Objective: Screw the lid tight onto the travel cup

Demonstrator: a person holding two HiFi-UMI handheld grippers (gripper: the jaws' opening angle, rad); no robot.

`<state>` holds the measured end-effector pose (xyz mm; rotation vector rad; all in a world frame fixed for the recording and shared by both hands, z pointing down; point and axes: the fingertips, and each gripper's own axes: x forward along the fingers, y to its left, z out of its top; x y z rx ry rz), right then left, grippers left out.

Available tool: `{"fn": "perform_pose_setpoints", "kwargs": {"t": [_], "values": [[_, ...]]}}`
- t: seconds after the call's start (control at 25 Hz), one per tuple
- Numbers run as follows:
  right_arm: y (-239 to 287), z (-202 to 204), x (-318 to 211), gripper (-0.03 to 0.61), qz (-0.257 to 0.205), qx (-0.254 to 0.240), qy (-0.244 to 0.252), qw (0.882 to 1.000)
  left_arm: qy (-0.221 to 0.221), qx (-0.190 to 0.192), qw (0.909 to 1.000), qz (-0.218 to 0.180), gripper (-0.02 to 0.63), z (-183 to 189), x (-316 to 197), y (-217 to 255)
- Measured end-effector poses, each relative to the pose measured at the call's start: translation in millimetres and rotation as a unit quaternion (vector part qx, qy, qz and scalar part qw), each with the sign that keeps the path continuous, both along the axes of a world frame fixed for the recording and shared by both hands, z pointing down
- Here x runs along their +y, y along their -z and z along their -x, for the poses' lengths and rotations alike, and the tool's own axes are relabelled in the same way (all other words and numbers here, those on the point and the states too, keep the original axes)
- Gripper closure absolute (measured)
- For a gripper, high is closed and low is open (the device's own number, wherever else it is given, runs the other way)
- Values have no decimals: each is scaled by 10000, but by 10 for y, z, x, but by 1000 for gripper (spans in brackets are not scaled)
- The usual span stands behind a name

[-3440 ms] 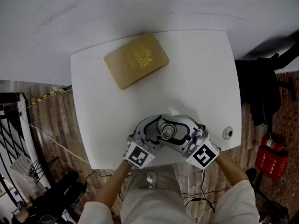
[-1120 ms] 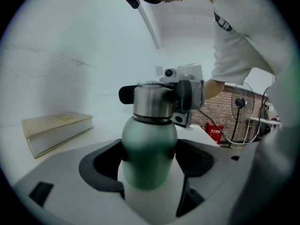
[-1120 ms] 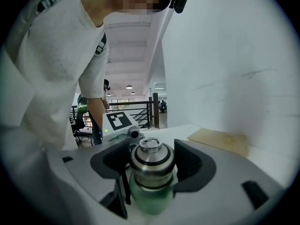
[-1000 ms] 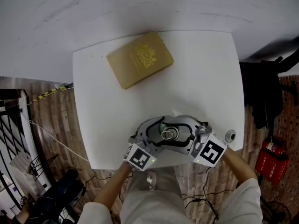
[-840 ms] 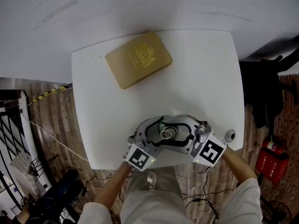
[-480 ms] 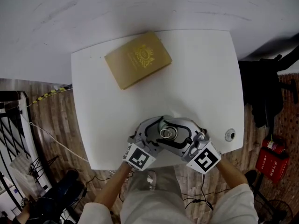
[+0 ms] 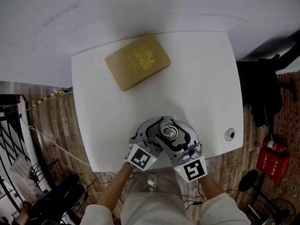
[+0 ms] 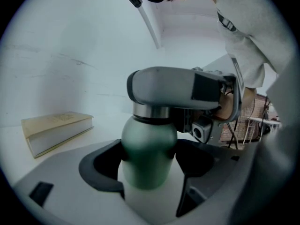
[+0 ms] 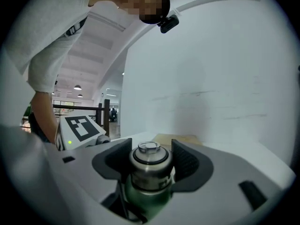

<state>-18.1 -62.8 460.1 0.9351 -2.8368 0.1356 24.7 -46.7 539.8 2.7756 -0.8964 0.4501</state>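
Both clamp: left hand-held gripper on travel cup body, right hand-held gripper on lid.

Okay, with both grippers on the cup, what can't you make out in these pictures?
Base of the travel cup: left gripper view, cut off behind the left gripper.
Most of the lid: left gripper view, hidden by the right gripper.
Small round object on the table: head view, too small to identify.
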Motion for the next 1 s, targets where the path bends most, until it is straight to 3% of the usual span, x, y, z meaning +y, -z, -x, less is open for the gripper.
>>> {"fn": "perform_pose_setpoints", "kwargs": {"t": [0.32,0.56,0.72,0.92,1.0], "values": [[33,-41,-74,319,-69,-7,-1069,9942,-3,5,10000,14,268,5,-6,26],[40,-83,-91,319,-166,-30,-1600,9870,-1,1,10000,13,268,-1,-1,26],[31,-81,-86,319,-191,-59,-1589,9871,4,-4,10000,8,268,4,-6,24],[15,-67,-51,321,-3,-321,-1183,9925,-15,-26,10000,18,268,-1,0,4],[52,-49,-32,261,73,-474,-1037,9935,-30,-45,10000,69,267,-11,8,-4]]}}
